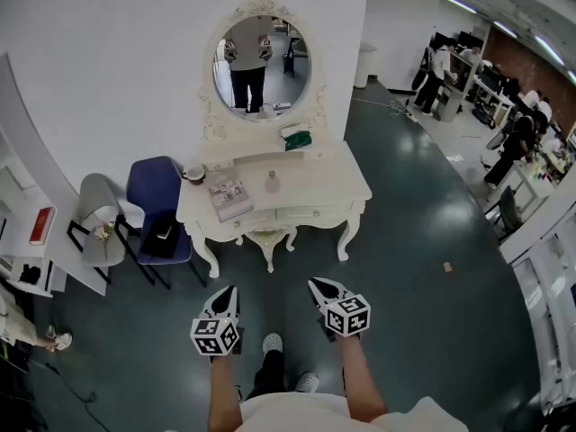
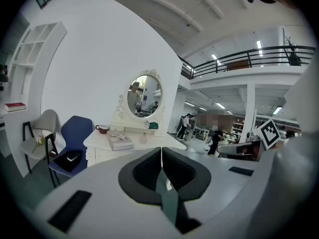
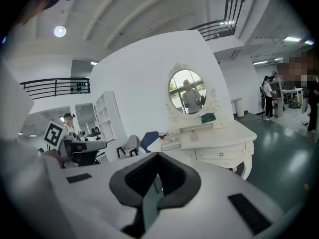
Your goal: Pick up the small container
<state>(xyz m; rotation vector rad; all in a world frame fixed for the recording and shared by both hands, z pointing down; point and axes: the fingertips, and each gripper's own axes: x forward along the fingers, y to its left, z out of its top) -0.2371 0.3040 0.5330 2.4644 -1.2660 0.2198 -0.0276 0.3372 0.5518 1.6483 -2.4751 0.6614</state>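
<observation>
The small container (image 1: 272, 182) is a pale little bottle standing near the middle of the white dressing table (image 1: 337, 178). It is also in the left gripper view as the container (image 2: 143, 139) and in the right gripper view as the container (image 3: 194, 136). My left gripper (image 1: 222, 297) and right gripper (image 1: 321, 287) are held side by side over the floor, well short of the table's front edge. Both point toward the table. In the left gripper view the left gripper (image 2: 161, 151) has its jaws together and empty. In the right gripper view the right gripper (image 3: 157, 157) is shut too, holding nothing.
On the table lie a book (image 1: 230, 198), a cup (image 1: 193, 173) at the left end and a green object (image 1: 297, 139) under the oval mirror (image 1: 262, 57). A blue chair (image 1: 155, 196) and a grey chair (image 1: 97, 214) stand left of the table. People stand far right.
</observation>
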